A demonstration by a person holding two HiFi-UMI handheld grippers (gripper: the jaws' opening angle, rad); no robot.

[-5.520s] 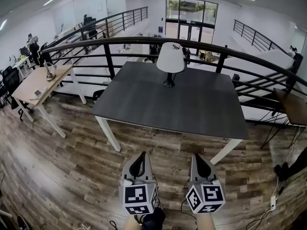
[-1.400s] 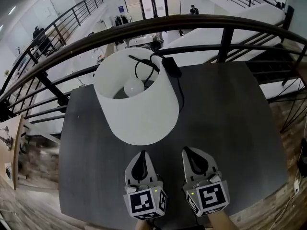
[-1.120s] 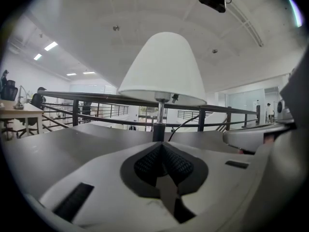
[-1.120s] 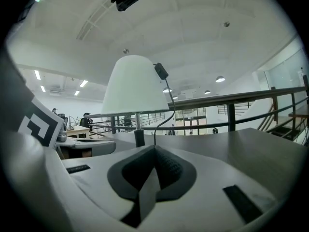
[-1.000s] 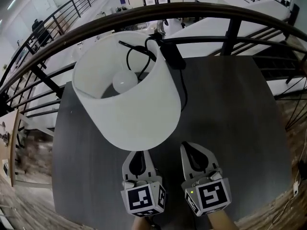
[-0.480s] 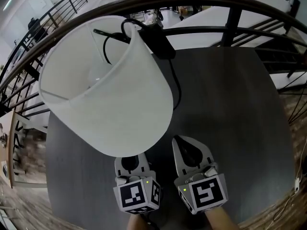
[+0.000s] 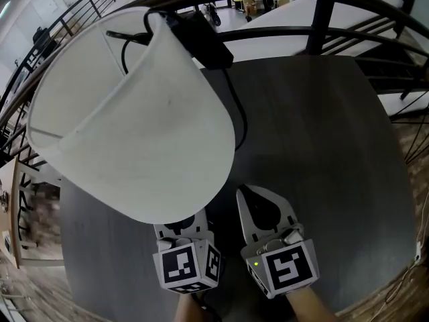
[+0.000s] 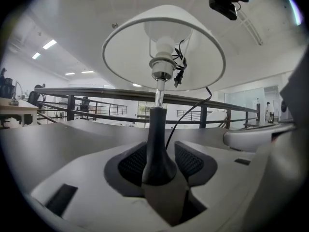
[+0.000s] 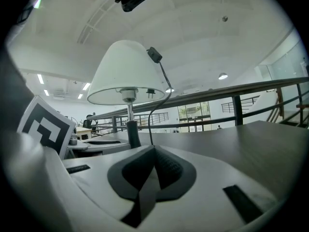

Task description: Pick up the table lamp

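The table lamp has a white drum shade point(image 7: 134, 113), a black stem point(image 8: 155, 144) and a black cord with a plug point(image 7: 201, 39) draped over the shade's rim. It stands upright on the dark grey table point(image 7: 322, 126). My left gripper point(image 8: 157, 161) has its jaws around the lower stem and they are opening, with a small gap showing at each pad. In the head view the shade hides that gripper's tips point(image 7: 184, 223). My right gripper point(image 7: 249, 193) lies just right of the lamp, shut and empty, and sees the lamp point(image 9: 126, 76) at its left.
A dark curved railing point(image 7: 322, 5) runs along the table's far edge, with a drop to a lower floor behind it. Bare tabletop extends right of the lamp. A wood floor point(image 7: 20, 274) shows at the left.
In the head view the shade has grown larger and shifted left and nearer. It now covers the front of my left gripper. Both grippers sit slightly lower in the picture.
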